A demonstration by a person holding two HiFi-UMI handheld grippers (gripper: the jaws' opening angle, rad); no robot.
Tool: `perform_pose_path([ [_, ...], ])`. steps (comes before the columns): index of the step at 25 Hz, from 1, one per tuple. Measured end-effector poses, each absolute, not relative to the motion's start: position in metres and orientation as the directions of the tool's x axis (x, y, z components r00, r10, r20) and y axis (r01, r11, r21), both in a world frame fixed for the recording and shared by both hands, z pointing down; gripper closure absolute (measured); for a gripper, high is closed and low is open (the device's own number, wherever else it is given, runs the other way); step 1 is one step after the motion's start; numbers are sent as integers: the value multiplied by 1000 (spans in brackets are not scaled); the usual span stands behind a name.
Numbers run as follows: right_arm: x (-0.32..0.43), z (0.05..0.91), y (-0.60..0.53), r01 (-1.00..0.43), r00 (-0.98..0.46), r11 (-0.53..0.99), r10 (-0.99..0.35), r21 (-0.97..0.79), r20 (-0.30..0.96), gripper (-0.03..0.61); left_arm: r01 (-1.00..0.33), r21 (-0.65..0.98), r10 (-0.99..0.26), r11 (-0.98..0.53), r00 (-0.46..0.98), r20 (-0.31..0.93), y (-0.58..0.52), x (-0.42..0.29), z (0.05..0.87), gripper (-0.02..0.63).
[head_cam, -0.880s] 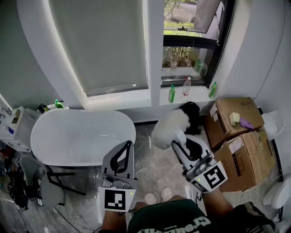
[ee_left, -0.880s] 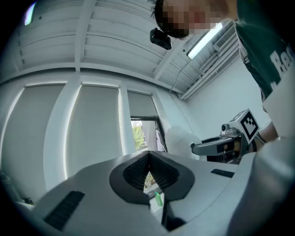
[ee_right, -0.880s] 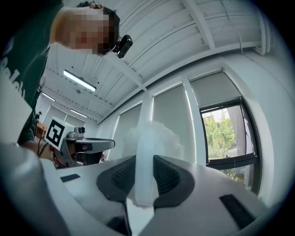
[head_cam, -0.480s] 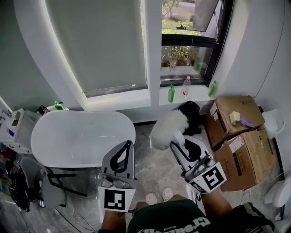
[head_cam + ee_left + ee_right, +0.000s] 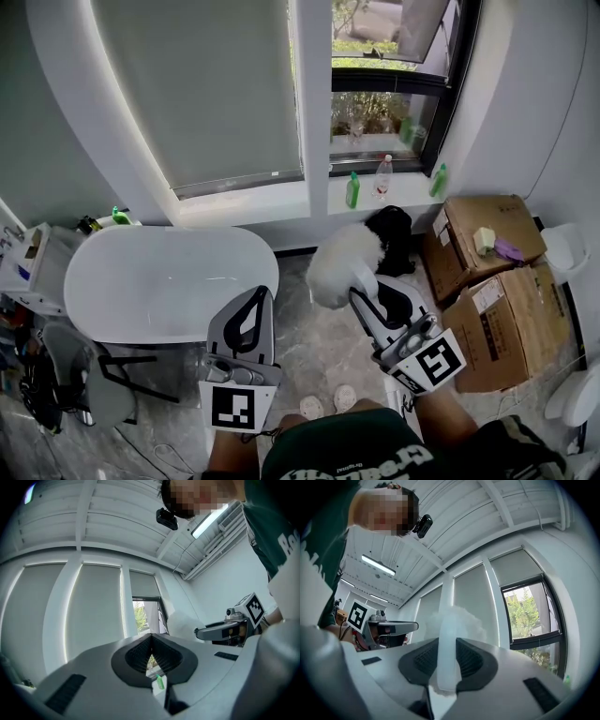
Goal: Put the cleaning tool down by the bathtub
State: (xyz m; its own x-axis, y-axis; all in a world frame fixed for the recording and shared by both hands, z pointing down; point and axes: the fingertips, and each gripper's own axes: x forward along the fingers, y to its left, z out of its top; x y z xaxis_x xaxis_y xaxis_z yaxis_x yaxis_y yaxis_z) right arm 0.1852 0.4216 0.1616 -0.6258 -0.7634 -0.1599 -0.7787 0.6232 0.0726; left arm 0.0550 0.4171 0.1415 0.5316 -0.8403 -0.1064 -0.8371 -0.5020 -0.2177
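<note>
**Duster in the air beside the tub, not yet set down**

The tub (image 5: pixel 169 281) takes the left middle of the head view, white and oval. Between its right end and the boxes (image 5: pixel 487 291) at the right edge runs a strip of bare grey floor (image 5: pixel 314 342). This strip, close to the end of the tub, looks to me the natural place for the tool.

The duster (image 5: pixel 342 261) is the thing of the task. Its white fluffy head hangs at the centre of the frame, just right of the tub's end and above the floor. As far as I can see, it touches neither of them.

The right gripper (image 5: pixel 360 298) carries it from the lower right. In the right gripper view the pale handle (image 5: pixel 446 653) stands upright between the two jaws, which are clamped on it from both sides, and the fluffy head rises behind.

The left gripper (image 5: pixel 264 294) is at the lower centre-left, near the tub's end. In its own view the jaws are together and nothing is between them, so I judge it takes no part in this step.

I judge the carrying is nearly done and the putting down is not begun. The next move calls for lowering the right gripper toward the floor beside the tub until the duster rests there. Only then should the jaws come apart. The handle is slim and the head is soft, so the duster may tip over; laying it on its side seems safer.
</note>
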Motion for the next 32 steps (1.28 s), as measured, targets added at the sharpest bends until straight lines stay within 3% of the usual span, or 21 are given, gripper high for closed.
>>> perform_pose_path([
  [32, 258, 153, 410, -745, -661, 659, -704, 107, -260, 480, -846, -256, -852, -468, 509, -127, 397, 134, 137, 604],
])
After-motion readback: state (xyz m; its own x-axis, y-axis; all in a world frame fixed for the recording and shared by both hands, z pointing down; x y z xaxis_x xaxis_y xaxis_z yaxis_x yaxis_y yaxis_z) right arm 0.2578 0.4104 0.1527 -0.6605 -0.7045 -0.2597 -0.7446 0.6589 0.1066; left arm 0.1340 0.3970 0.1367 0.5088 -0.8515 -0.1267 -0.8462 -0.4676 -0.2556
